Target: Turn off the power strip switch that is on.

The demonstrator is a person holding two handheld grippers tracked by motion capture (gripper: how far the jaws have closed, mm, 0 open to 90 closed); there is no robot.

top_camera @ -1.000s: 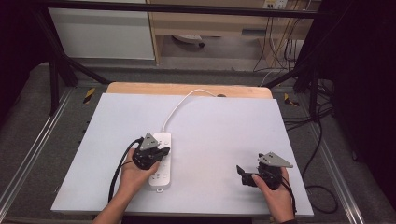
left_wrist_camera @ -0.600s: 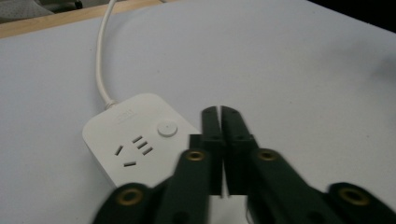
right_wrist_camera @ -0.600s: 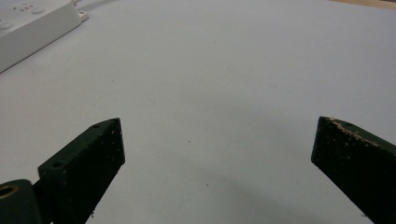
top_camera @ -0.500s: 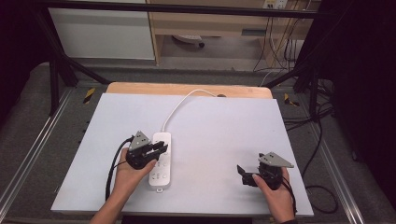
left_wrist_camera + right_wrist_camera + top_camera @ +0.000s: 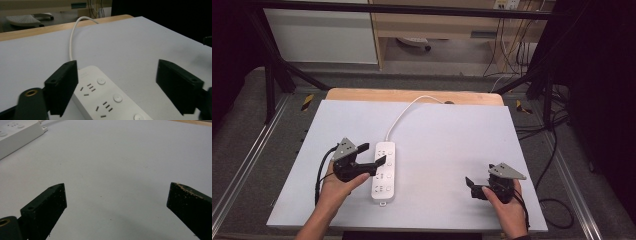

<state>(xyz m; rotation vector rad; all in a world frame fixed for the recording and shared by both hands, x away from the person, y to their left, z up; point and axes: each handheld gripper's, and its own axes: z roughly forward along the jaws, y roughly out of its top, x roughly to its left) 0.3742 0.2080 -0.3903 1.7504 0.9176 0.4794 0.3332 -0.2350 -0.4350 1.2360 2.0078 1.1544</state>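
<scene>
A white power strip (image 5: 383, 171) lies lengthwise on the pale table top, left of centre. Its white cable (image 5: 404, 112) curves away over the far edge. My left gripper (image 5: 377, 166) hovers at the strip's left side, pointing right over it. Its jaws have just been opening and now stand wide apart, pressing on nothing. In the left gripper view the strip (image 5: 107, 97) lies below and between the spread jaws of the left gripper (image 5: 117, 75). My right gripper (image 5: 472, 187) rests near the front right, open, over bare table. The right gripper view has the right gripper (image 5: 117, 195) empty and the strip (image 5: 17, 133) far off.
The pale table top (image 5: 447, 135) ends in a wooden edge (image 5: 362, 95) at the back. Beyond it stand a white cabinet (image 5: 322, 35) and a wooden shelf unit (image 5: 437, 25). Black cables (image 5: 557, 150) trail on the floor at the right.
The left gripper has drawn back to the left off the power strip, lifted a little, and its jaws have gone from shut to wide apart. The right hand has stayed put.
</scene>
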